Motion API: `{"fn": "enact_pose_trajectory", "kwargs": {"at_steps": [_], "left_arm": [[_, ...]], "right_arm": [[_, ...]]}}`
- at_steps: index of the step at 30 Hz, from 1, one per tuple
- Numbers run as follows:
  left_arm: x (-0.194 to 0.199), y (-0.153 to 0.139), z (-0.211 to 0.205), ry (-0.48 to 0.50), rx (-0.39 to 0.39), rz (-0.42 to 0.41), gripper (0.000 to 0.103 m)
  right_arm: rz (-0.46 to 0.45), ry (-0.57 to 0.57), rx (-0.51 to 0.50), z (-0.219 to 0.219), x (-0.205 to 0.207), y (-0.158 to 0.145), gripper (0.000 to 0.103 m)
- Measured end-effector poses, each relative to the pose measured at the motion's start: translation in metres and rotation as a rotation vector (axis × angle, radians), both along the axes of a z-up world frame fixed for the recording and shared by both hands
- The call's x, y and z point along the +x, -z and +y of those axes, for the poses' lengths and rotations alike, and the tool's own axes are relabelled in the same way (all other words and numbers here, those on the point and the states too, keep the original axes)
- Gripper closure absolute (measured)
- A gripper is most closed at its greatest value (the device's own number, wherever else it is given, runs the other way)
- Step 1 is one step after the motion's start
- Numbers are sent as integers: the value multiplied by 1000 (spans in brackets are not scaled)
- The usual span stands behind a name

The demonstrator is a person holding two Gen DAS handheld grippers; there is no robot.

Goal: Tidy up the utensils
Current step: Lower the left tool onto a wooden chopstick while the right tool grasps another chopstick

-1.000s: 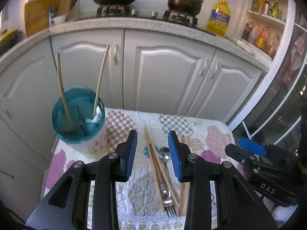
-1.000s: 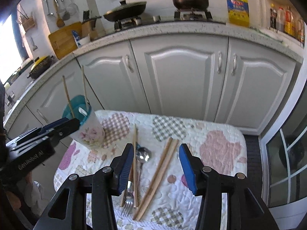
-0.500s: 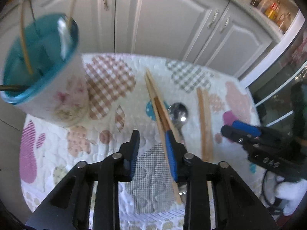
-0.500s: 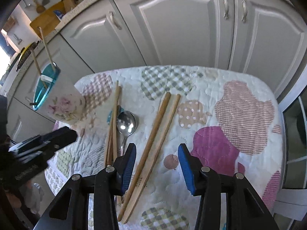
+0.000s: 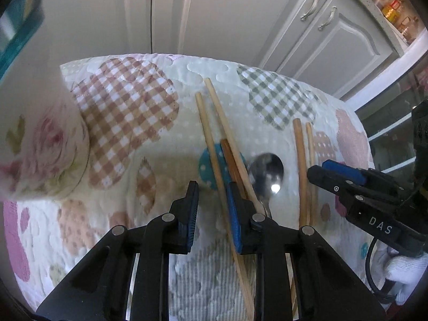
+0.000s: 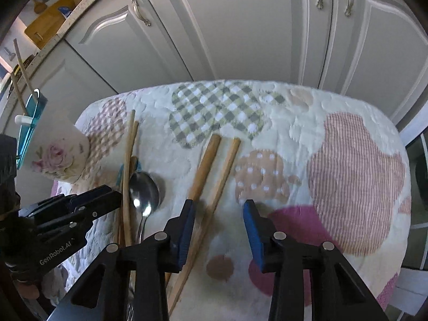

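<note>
Several wooden chopsticks lie on a quilted patchwork cloth [image 5: 128,112]. A left bundle [image 5: 211,133] lies next to a metal spoon [image 5: 267,171]. A right pair [image 6: 211,165] lies further right. A floral utensil cup with a teal rim [image 6: 56,155] stands at the left and holds two chopsticks. My left gripper [image 5: 212,203] is open, low over the cloth, with one chopstick of the left bundle between its fingers. My right gripper [image 6: 218,219] is open, with one chopstick of the right pair between its fingers.
The cloth covers a small table in front of white kitchen cabinets [image 6: 240,26]. A fork lies under the spoon, mostly hidden. The table edge falls off at the right [image 6: 401,160]. A shelf with bottles [image 5: 393,13] stands at the far right.
Both grippers have dropped toward the cloth and tilted down. The left gripper's fingers now straddle a chopstick of the left bundle. The right gripper has come in over the right pair.
</note>
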State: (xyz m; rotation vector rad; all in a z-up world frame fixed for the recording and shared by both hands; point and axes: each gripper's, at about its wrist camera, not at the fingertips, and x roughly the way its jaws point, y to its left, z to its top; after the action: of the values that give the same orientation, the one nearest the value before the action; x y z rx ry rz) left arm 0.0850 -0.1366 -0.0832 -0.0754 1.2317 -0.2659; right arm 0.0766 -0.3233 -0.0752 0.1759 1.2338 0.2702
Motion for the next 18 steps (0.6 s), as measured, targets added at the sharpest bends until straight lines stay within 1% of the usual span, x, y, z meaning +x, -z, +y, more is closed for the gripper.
{"fn": "enact_pose_trajectory", "kwargs": {"at_steps": [1, 2, 3, 6, 8, 10, 12, 14, 16, 18], "left_arm": [[2, 0, -2, 1, 3, 1, 84], [3, 0, -4, 5, 11, -1, 86], [3, 1, -4, 8, 21, -4, 94], [0, 2, -2, 11, 13, -4, 96], [-10, 0, 3, 14, 0, 5, 97], [-23, 0, 12, 20, -11, 22, 99], [-34, 1, 21, 25, -24, 42, 99], [-47, 1, 27, 34, -20, 50, 99], [-51, -1, 26, 39, -14, 56, 99], [-47, -4, 25, 28, -1, 46, 98]], "right_arm": [[1, -2, -7, 1, 2, 1, 72], [-1, -3, -14, 1, 5, 1, 77], [0, 0, -22, 0, 8, 2, 81], [5, -6, -26, -2, 12, 3, 88], [6, -42, -29, 0, 8, 2, 92], [21, -71, -23, 1, 1, 2, 93], [50, -110, 15, -2, -10, 1, 94], [76, -169, 8, -1, -23, 2, 94], [77, -168, 6, -4, -28, 1, 94], [74, -129, 3, -10, -25, 0, 94]]}}
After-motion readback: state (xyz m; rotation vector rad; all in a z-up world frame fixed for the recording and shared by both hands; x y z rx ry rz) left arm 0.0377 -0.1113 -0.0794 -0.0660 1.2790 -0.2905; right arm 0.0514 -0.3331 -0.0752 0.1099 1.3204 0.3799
